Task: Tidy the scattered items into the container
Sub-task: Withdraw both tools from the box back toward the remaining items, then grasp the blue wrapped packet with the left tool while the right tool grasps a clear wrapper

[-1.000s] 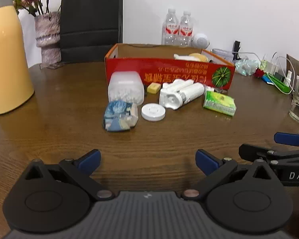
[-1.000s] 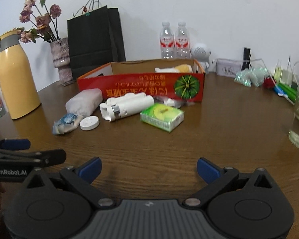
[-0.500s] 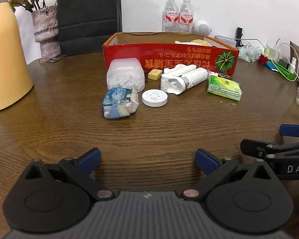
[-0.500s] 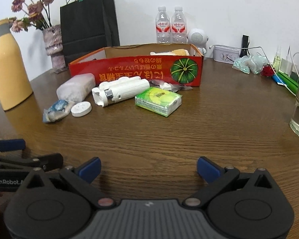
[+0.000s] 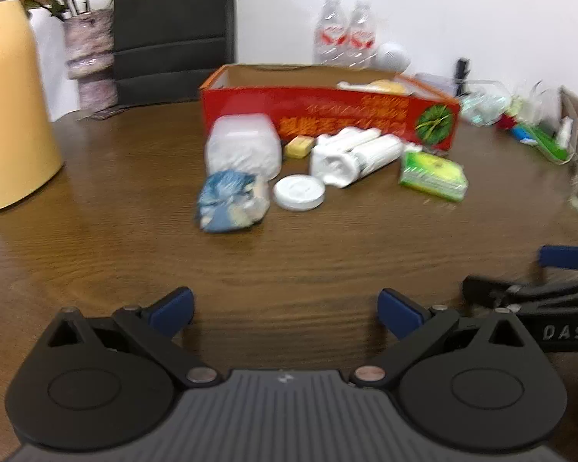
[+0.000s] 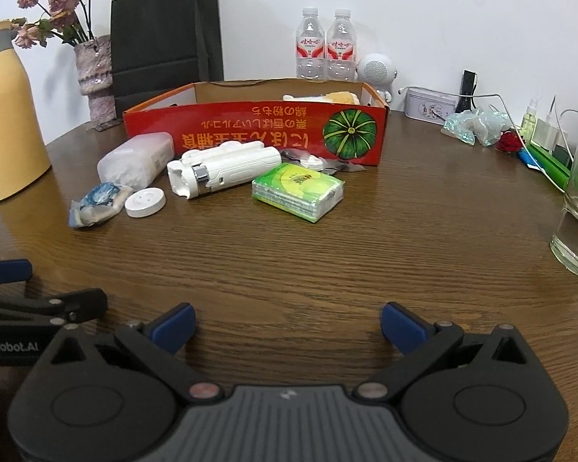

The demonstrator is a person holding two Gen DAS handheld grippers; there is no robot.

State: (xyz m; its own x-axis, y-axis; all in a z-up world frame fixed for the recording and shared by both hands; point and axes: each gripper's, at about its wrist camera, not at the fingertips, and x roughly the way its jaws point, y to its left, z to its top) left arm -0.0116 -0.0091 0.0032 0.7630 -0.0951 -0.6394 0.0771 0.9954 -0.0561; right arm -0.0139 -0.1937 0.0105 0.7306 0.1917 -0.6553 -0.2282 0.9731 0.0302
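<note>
Both jaws of the left hand-held gripper (image 5: 285, 310) are spread wide with nothing between them, and the right hand-held gripper (image 6: 287, 325) is likewise held agape and empty above the tabletop (image 6: 327, 261). Well ahead of both, a red cardboard box (image 6: 250, 131) is seen open-topped; pale and yellow items (image 6: 321, 97) are lodged in its far right corner, only partly visible. In front of the box, outside it, are laid a translucent tub (image 6: 136, 159), a white device (image 6: 223, 171), a green tissue pack (image 6: 298, 190), a white round lid (image 6: 144, 202) and a blue-and-white packet (image 6: 96, 204). A small yellow block (image 5: 298, 146) is set against the box wall. Far to the right, a drinking glass (image 6: 576, 227) is stood.
</note>
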